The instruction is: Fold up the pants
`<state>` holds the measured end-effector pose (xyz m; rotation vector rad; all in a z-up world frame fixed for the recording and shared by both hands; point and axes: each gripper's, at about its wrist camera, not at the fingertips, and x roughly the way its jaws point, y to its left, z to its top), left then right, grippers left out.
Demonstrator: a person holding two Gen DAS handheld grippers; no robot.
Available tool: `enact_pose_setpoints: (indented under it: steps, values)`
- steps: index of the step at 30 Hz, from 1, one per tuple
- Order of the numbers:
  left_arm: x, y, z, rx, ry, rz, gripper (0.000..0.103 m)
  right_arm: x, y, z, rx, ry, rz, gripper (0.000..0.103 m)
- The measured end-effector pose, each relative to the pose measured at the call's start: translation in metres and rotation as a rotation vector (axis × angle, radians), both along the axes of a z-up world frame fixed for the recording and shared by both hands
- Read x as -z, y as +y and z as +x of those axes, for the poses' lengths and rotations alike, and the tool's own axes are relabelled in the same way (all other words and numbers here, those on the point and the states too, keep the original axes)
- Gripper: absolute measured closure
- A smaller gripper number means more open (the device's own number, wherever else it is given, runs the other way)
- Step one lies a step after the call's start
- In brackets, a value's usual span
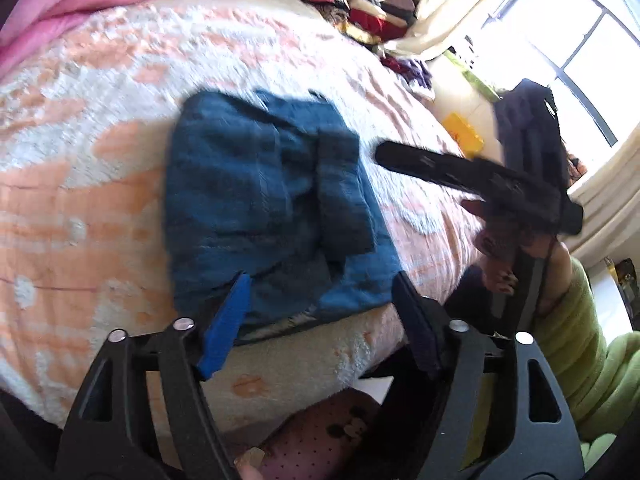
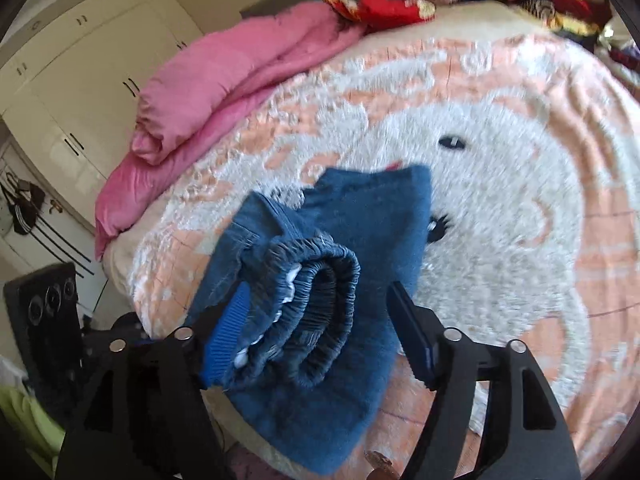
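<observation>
The blue denim pants (image 1: 276, 208) lie folded into a compact bundle on the peach-and-white blanket (image 1: 80, 184) near the bed's front edge. My left gripper (image 1: 320, 320) is open and empty, its fingertips just at the near edge of the pants. In the right wrist view the pants (image 2: 340, 280) show their rolled elastic waistband between my open right gripper's (image 2: 320, 340) fingers; the jaws stand wide and do not clamp it. The right gripper (image 1: 460, 168) also shows in the left wrist view, hovering just right of the pants.
A pink quilt (image 2: 208, 92) lies at the bed's far left. Stacks of folded clothes (image 1: 360, 4) sit at the far end. A window (image 1: 568, 40) and curtain are at right; white wardrobes (image 2: 80, 80) stand at left. A green sleeve (image 1: 572, 340) is at right.
</observation>
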<state>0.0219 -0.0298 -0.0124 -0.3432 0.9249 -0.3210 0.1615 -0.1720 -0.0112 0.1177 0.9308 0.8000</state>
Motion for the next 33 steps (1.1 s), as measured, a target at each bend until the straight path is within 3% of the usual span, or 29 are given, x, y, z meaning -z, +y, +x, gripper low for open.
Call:
enact_pose_setpoints:
  steps: [2,9,10,11,13,15,19,28,30,33]
  values:
    - [-0.007,0.012,0.000,-0.034,-0.017,0.014,0.026,-0.011,-0.007,-0.013,-0.010,-0.054,-0.007,0.025]
    - [-0.019,0.053,0.023,-0.136,-0.007,0.068,0.027,-0.020,0.007,-0.073,-0.159,-0.224,-0.112,0.022]
    - [-0.019,0.056,0.030,-0.141,0.002,0.076,0.034,-0.018,0.011,-0.080,-0.187,-0.236,-0.123,0.022]
    - [-0.018,0.056,0.036,-0.138,0.013,0.076,0.053,-0.017,0.017,-0.088,-0.217,-0.252,-0.136,0.022]
    - [-0.017,0.052,0.047,-0.114,0.025,0.054,0.076,-0.015,0.032,-0.103,-0.283,-0.281,-0.161,0.023]
    - [-0.016,0.044,0.058,-0.077,0.033,0.060,0.088,-0.012,0.047,-0.110,-0.333,-0.297,-0.176,0.024]
    - [-0.013,0.027,0.077,-0.029,0.042,0.090,0.089,-0.005,0.077,-0.120,-0.436,-0.348,-0.231,0.048]
    - [0.008,0.018,0.106,-0.002,0.102,0.124,0.089,0.016,0.133,-0.119,-0.570,-0.451,-0.359,0.049]
    - [0.010,0.019,0.108,-0.004,0.104,0.122,0.089,0.024,0.144,-0.117,-0.595,-0.466,-0.384,0.058]
    - [0.013,0.020,0.109,-0.008,0.107,0.119,0.089,0.037,0.153,-0.106,-0.619,-0.421,-0.368,0.082]
